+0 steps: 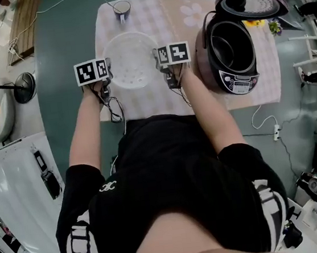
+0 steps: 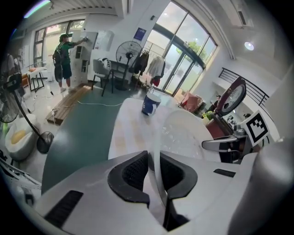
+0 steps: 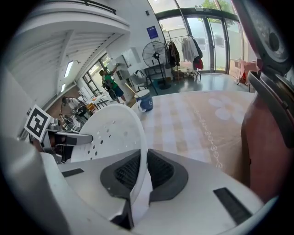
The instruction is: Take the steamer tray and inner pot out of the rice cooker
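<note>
Nearest to me, my left gripper (image 1: 108, 73) (image 2: 154, 172) has its jaws pinching the thin rim of the steamer tray (image 1: 133, 60) (image 2: 183, 133) (image 3: 110, 133) at the tray's 9 o'clock side. In the left gripper view the white edge stands squeezed between the two dark ribbed pads. My right gripper (image 1: 160, 65) (image 3: 138, 172) does the same at the tray's 3 o'clock side: its jaws are closed on the rim, and the wall with its small holes curves away from them.

The tray is a pale, see-through round bowl, out of the cooker and held level between my two grippers at my 12 o'clock. It is over the checked cloth of the bench (image 1: 191, 21). I cannot tell whether its base touches the cloth.

At 3 o'clock of the tray, just beside my right gripper, stands the dark red rice cooker (image 1: 230, 77) (image 3: 268, 137). Its lid (image 1: 249, 0) is swung up and open at the back. The inner pot (image 1: 231, 42) sits in the body, dark and bare inside.

Farther off, at 12 o'clock beyond the tray, a small cup (image 1: 121, 8) (image 2: 150, 103) (image 3: 144, 101) stands upright near the far edge of the bench, well apart from the tray.

Beyond the bench, the gripper views show a standing fan (image 2: 127, 50) (image 3: 154, 53) and a person (image 2: 64, 57) in green by a white cabinet.
</note>
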`<state>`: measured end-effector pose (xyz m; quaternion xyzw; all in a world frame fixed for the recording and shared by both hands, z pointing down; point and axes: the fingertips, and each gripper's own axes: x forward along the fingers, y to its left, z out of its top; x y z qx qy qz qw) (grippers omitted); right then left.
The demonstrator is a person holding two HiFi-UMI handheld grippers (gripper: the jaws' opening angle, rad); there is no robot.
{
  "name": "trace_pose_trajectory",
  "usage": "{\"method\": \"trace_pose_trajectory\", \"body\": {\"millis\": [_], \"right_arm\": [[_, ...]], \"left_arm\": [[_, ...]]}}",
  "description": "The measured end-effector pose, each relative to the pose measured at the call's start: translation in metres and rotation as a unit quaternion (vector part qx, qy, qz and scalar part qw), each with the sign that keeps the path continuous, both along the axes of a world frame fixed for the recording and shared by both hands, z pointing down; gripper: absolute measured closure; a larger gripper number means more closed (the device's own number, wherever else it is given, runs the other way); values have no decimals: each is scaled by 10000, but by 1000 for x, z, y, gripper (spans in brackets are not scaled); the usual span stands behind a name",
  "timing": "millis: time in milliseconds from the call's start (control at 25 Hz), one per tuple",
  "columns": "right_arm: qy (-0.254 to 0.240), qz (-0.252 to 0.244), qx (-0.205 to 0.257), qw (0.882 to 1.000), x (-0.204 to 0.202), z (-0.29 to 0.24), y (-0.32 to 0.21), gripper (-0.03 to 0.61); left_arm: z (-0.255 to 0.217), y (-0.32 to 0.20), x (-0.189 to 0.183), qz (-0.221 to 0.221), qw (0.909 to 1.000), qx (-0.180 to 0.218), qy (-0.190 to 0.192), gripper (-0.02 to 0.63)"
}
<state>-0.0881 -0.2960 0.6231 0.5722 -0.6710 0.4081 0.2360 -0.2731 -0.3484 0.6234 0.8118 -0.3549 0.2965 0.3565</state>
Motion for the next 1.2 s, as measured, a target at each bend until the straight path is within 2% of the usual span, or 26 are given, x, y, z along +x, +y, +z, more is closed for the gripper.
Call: {"method": "trace_pose_trajectory", "body": {"millis": [80, 240, 360, 480, 600, 840, 960, 1080, 1160, 1200], "right_arm": [[32, 55, -2, 10000, 5, 7, -7, 554], [25, 158, 28, 9999, 18, 23, -23, 552], [-79, 561, -20, 9984, 34, 38, -26, 551], [-192, 1025, -127, 9945, 47, 51, -24, 549], [-363, 1214, -316, 9914, 53, 68, -22, 549], [-565, 1283, -604, 9883, 56, 85, -12, 545], [-799, 1231, -502, 9879, 54, 85, -13, 543], [-829, 1168, -310, 9892, 57, 79, -16, 540], [-647, 1147, -191, 9911, 62, 72, -19, 528], [-529, 1119, -126, 9922, 65, 67, -21, 526]], "left_arm": [[9, -8, 5, 2, 9999, -109, 118, 583], [29, -20, 18, -80, 9965, -554, 613, 569], [40, -25, 34, -30, 9940, -764, 785, 555], [46, -27, 48, 172, 9958, -694, 578, 555], [55, -30, 55, 327, 9958, -757, 405, 555], [74, -25, 60, 470, 9936, -978, 297, 554], [79, -25, 60, 419, 9936, -1013, 273, 552], [79, -27, 57, 380, 9944, -952, 248, 520], [75, -28, 53, 353, 9951, -896, 219, 457], [71, -29, 52, 351, 9958, -824, 214, 445]]}}
